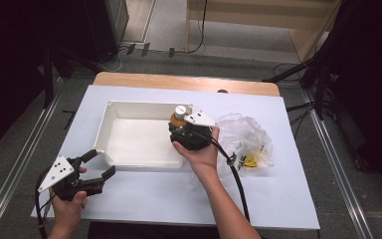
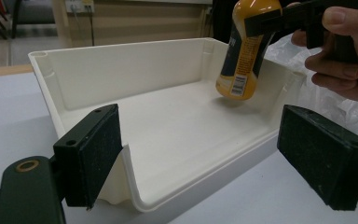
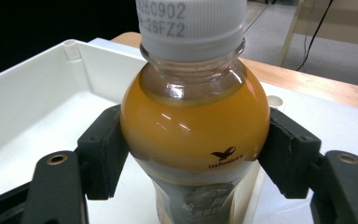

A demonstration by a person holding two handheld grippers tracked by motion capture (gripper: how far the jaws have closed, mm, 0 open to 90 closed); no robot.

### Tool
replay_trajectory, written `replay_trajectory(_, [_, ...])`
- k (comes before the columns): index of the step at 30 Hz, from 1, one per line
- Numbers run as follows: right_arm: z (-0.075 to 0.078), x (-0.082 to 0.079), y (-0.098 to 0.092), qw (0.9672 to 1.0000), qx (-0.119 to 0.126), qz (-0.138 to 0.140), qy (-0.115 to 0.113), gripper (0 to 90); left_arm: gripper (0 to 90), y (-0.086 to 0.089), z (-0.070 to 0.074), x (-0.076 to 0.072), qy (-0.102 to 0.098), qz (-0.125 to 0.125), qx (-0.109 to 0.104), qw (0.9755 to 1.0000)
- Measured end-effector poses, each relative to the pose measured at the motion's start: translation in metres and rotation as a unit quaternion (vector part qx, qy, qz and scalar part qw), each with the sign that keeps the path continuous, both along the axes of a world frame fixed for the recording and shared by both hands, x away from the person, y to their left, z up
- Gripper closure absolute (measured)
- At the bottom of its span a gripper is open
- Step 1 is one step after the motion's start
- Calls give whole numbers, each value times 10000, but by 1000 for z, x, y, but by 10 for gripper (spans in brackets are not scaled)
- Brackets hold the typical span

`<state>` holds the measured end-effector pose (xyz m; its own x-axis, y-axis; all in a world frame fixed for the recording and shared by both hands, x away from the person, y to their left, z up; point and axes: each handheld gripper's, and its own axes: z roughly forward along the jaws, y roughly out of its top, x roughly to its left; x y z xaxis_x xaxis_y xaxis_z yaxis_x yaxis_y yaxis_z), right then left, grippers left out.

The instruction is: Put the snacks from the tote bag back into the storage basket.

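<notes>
The bottle (image 3: 193,126) of orange drink, with a white ribbed cap, is pinched at its shoulder by the right gripper (image 3: 193,154), both black pads pressed against its sides. In the left gripper view the bottle (image 2: 247,51) hangs tilted over the far right corner of the white tray (image 2: 46,60); its base looks just clear of the tray floor, though from this angle it could be touching. From the high view the bottle (image 1: 179,112) sits at the tray's back right corner, under the right gripper (image 1: 181,130) and the hand (image 1: 201,149) that grips it.

The white tray (image 1: 110,105) is an open, shallow box with one low front wall; apart from the bottle there is nothing in it. Just to its right lies a crumpled clear plastic bag (image 1: 243,132) with something yellow and black inside.

The left gripper (image 1: 99,167) is held near the tray's front left corner, jaws spread wide with nothing between them, apart from the tray. Everything rests on the white-covered bench (image 1: 189,194).
</notes>
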<state>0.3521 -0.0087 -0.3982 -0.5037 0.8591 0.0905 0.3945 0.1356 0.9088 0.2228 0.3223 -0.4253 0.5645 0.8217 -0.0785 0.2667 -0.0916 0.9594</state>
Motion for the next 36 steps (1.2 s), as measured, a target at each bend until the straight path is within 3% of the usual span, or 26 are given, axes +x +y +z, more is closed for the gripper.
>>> replay_trajectory(26, [-11, 1, -1, 9999, -89, 36, 136, 307, 141, 0, 0, 0, -24, 39, 14, 10000])
replay_trajectory(29, [-13, 2, -1, 9997, -218, -56, 112, 300, 140, 0, 0, 0, -27, 44, 14, 10000])
replay_trajectory(36, [-11, 0, -3, 9998, -148, 91, 50, 299, 138, -1, 1, 0, -19, 76, 22, 10000])
